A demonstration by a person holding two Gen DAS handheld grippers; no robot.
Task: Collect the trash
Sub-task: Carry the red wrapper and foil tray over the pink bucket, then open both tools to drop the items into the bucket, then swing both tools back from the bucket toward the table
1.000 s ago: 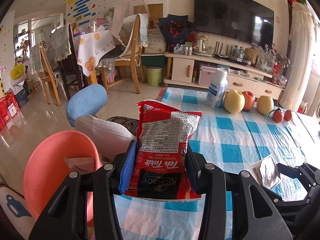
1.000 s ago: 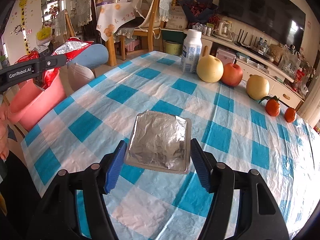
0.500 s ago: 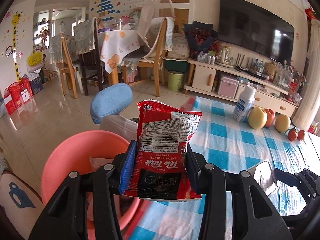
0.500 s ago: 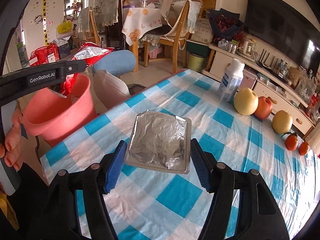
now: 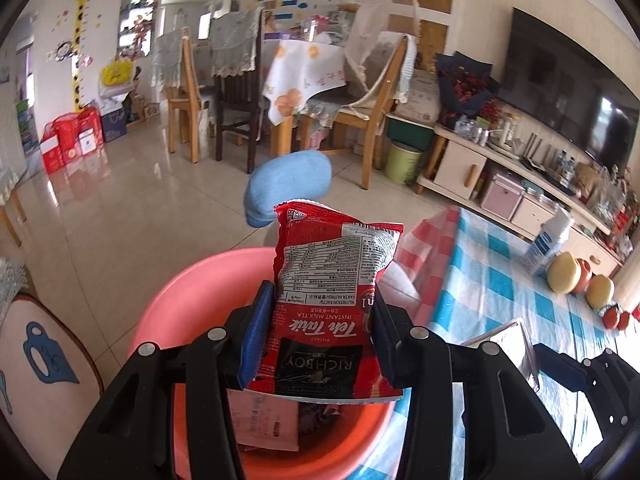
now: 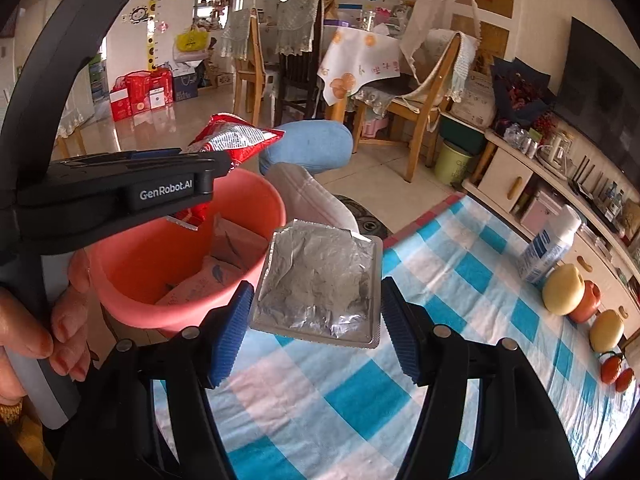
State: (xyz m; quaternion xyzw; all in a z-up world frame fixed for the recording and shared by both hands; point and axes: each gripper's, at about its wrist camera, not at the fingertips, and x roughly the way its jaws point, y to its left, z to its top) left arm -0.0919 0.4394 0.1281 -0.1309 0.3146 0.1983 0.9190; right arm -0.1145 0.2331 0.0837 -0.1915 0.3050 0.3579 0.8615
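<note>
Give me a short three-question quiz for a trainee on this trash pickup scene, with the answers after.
1. True or false: the left tool holds a red Teh Tarik milk tea packet.
2. What does the right tool carry: A) an apple, B) a silver foil tray, C) a bottle?
3. Fill in: the milk tea packet hangs over the ____ bucket, which already contains wrappers.

Key:
1. True.
2. B, the silver foil tray.
3. Pink.
</note>
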